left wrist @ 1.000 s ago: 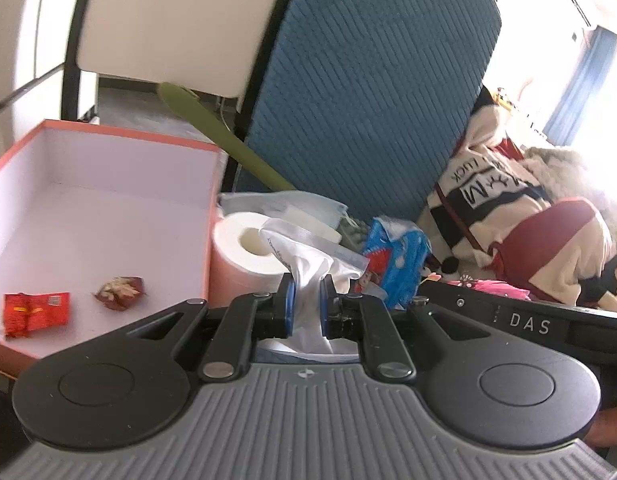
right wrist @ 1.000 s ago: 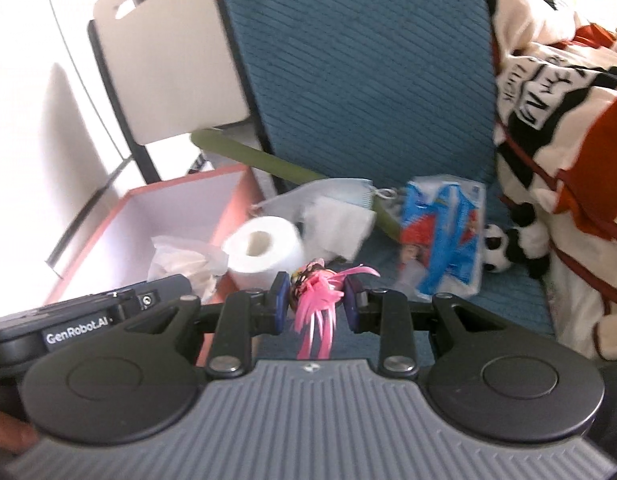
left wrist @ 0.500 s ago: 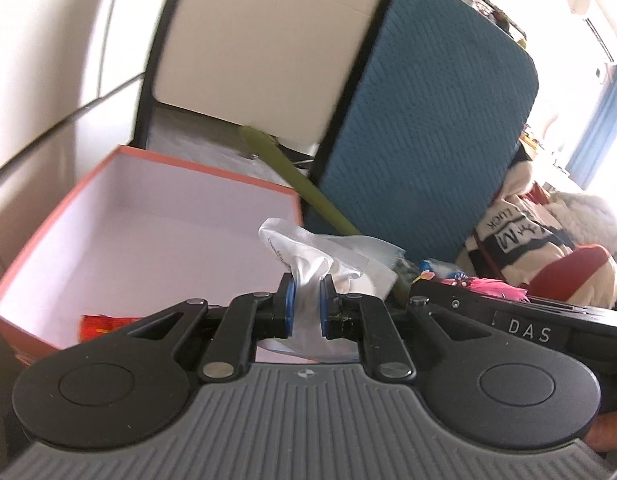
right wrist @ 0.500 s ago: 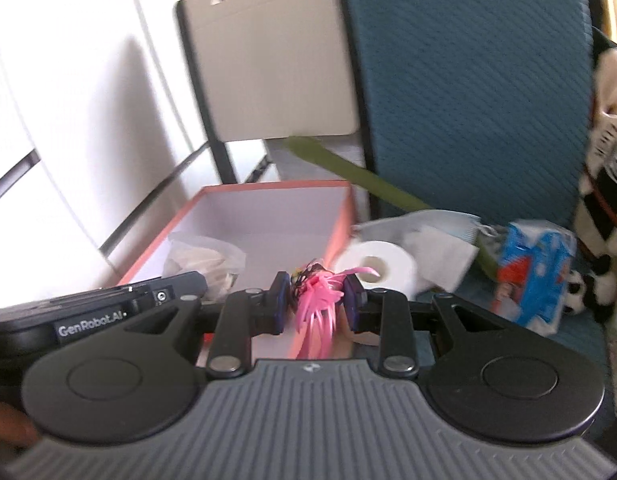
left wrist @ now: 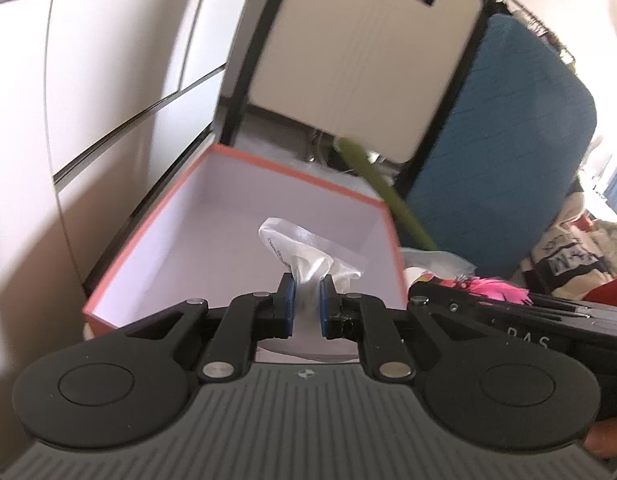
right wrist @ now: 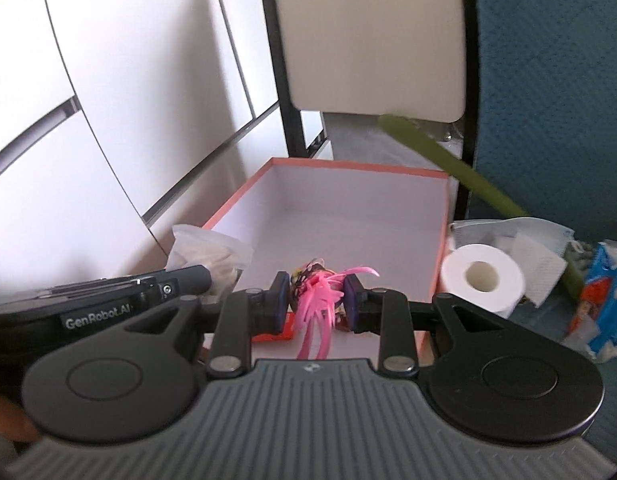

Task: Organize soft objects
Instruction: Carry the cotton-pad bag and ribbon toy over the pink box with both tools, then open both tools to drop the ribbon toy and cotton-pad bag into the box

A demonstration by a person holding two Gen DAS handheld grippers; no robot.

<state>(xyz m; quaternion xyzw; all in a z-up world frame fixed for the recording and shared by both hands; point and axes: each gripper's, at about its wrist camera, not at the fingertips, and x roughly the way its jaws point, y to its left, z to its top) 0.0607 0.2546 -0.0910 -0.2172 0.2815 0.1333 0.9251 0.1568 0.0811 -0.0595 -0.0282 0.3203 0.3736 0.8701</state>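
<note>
My left gripper (left wrist: 306, 298) is shut on a crumpled clear plastic bag (left wrist: 308, 246) and holds it over the near part of an orange-rimmed box (left wrist: 292, 168) with a white inside. My right gripper (right wrist: 316, 294) is shut on a pink frilly soft toy (right wrist: 318, 304) and holds it above the same box (right wrist: 360, 166), at its near edge. The bag in my left gripper shows at the left of the right wrist view (right wrist: 210, 248). The pink toy shows at the right of the left wrist view (left wrist: 496, 288). A red packet (right wrist: 274, 330) lies in the box under my right gripper.
A toilet paper roll (right wrist: 482, 278), white tissues (right wrist: 536, 264) and a blue tissue pack (right wrist: 602, 308) lie right of the box on a blue seat. A green strap (right wrist: 452, 164) slants behind the box. A beige chair back (left wrist: 372, 56), a blue cushion (left wrist: 504, 128) and piled clothes (left wrist: 568, 260) stand behind.
Both grippers have swung left, from over the blue seat and its clutter to over the orange-rimmed box, each still holding its item. The views have tilted upward.
</note>
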